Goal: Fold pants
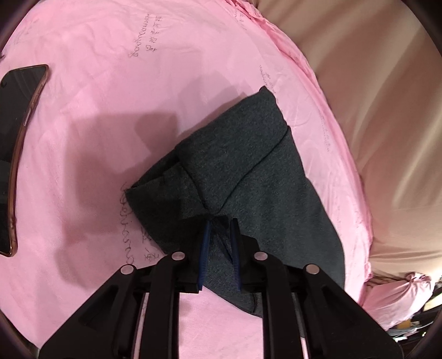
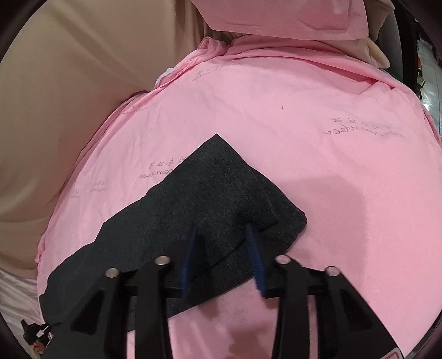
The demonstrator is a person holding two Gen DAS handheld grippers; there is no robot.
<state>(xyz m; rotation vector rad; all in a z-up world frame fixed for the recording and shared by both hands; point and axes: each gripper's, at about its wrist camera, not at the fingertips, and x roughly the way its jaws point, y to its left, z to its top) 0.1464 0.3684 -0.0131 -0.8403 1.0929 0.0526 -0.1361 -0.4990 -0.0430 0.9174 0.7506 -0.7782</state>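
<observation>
Dark grey pants [image 1: 248, 165] lie folded into a thick bundle on a pink sheet [image 1: 110, 82]. My left gripper [image 1: 221, 221] is shut on the pants: its blue pads [image 1: 205, 243] pinch a gathered tuck of cloth at the near edge of the bundle. In the right wrist view the pants [image 2: 215, 187] stretch from a folded corner at the right down to the lower left. My right gripper [image 2: 221, 226] hangs over that folded end, its blue fingers [image 2: 254, 254] apart. Flat cloth lies between them and nothing is pinched.
A dark phone [image 1: 19, 138] in a rose-gold case lies on the sheet at the far left. Beige bedding [image 1: 373, 96] borders the pink sheet [image 2: 331, 179]. A knotted pink bundle [image 1: 397, 298] sits at the lower right, and a pink pillow [image 2: 276, 16] at the head.
</observation>
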